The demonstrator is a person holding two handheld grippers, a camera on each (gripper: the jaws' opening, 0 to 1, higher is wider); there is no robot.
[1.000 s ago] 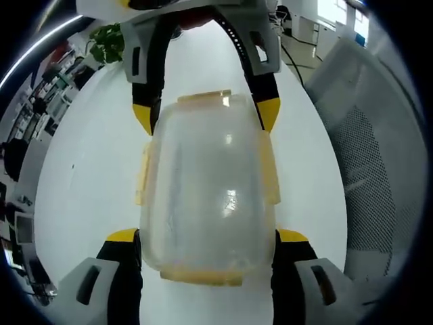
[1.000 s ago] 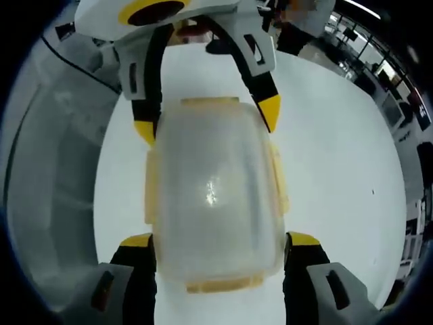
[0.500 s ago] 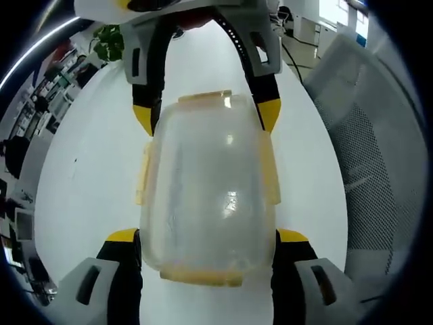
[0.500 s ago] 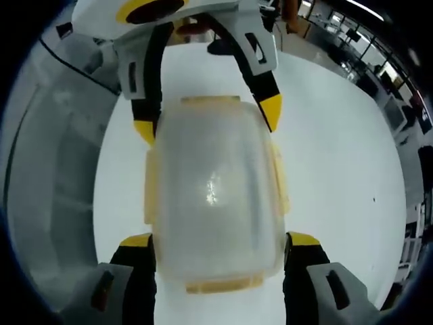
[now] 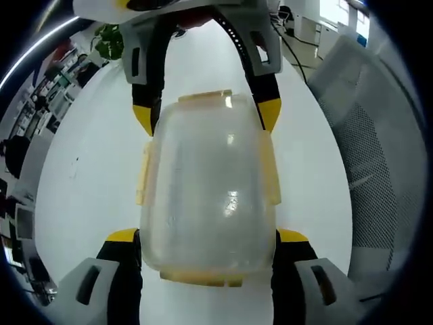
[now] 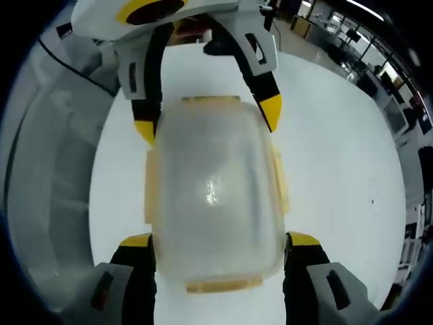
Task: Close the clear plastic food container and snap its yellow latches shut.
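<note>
I held the clear plastic food container (image 5: 206, 196) between my two grippers on a white table (image 5: 88, 176). In the left gripper view, my left gripper (image 5: 206, 237) had its yellow-tipped jaws spread wide against the near end of the box, one on each side, while my right gripper (image 5: 206, 118) met the far end the same way. The right gripper view mirrored this: the right gripper (image 6: 216, 240) bracketed the near end of the container (image 6: 213, 189) and the left gripper (image 6: 206, 118) the far end. Neither was clamped shut.

The lid looked seated, so I judged the closing done and the latching in hand. The yellow latches (image 5: 270, 172) lay along all four edges; the next move would call for pressing each flap down until it caught.

Whether any latch had already snapped was hard to tell through the cloudy plastic. Grey mesh, perhaps a chair (image 5: 375, 156), blurred at one edge.
</note>
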